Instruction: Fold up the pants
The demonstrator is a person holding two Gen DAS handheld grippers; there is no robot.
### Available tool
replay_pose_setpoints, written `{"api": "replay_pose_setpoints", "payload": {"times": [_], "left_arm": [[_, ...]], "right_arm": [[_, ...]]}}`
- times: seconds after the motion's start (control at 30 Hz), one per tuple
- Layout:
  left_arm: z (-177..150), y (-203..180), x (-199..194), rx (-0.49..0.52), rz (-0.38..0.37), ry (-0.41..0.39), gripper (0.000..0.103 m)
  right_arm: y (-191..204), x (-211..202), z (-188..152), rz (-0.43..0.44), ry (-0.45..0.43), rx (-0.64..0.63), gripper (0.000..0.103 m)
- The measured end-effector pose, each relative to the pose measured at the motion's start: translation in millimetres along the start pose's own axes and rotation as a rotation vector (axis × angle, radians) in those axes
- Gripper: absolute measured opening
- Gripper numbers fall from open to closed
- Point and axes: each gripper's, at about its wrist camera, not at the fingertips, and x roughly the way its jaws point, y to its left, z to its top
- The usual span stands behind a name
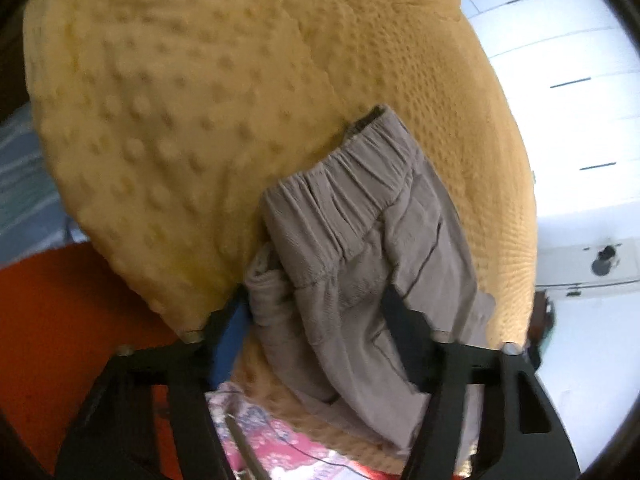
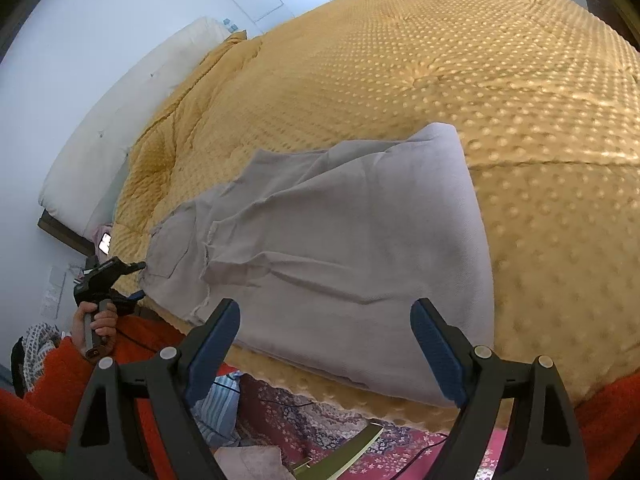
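Mustard dimpled blanket (image 2: 440, 80) over a bed, white wall behind, patterned rug (image 2: 320, 412) below the near edge.

Grey pants (image 2: 340, 248) flat on the blanket near that edge, already doubled, long axis from 4 o'clock up to 9 o'clock in the right wrist view, frayed hems toward 9. Right gripper (image 2: 325, 340) just short of the near long edge, fingers wide, nothing between them, cloth straight ahead at 12. Left gripper (image 1: 320, 312) at the waistband end, fingers apart around a bunched fold, pads seemingly against cloth; whether truly pinched, cannot tell. Probably next: fold along the long axis, left end nearer a grip.
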Motion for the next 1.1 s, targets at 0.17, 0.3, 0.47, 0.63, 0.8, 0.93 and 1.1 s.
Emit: {"api": "replay_pose_setpoints", "payload": {"times": [0.17, 0.3, 0.47, 0.63, 0.8, 0.93, 1.1], "left_arm": [[-9.5, -10.1, -28.8, 0.023, -0.004, -0.099, 0.016], [-38.5, -69.2, -75.8, 0.214, -0.047, -0.191, 0.014], [-109.2, -195.1, -113.4, 0.606, -0.098, -0.235, 0.013], [-224.4, -302.2, -83.8, 1.015, -0.181, -0.127, 0.013], [-312.7, -333.4, 32.8, 1.244, -0.162, 0.158, 0.025], [-328.8, -318.2, 75.1, 1.245, -0.059, 0.288, 0.024], [-262.9, -300.8, 12.2, 1.118, -0.131, 0.079, 0.062]], "right_arm": [[-5.3, -6.5, 0.8, 0.009, -0.03, 0.025, 0.087], [-4.3, -13.6, 1.9, 0.006, -0.07, 0.02, 0.087], [-5.8, -10.4, 3.0, 0.003, -0.071, 0.024, 0.087], [-15.0, -17.7, 2.9, -0.009, -0.114, 0.059, 0.087], [-45.0, -34.6, 1.0, 0.01, -0.184, 0.193, 0.087], [-58.9, -50.2, -2.8, 0.042, -0.243, 0.259, 0.087], [-62.8, -53.0, -5.7, 0.148, -0.256, 0.274, 0.087]]}}
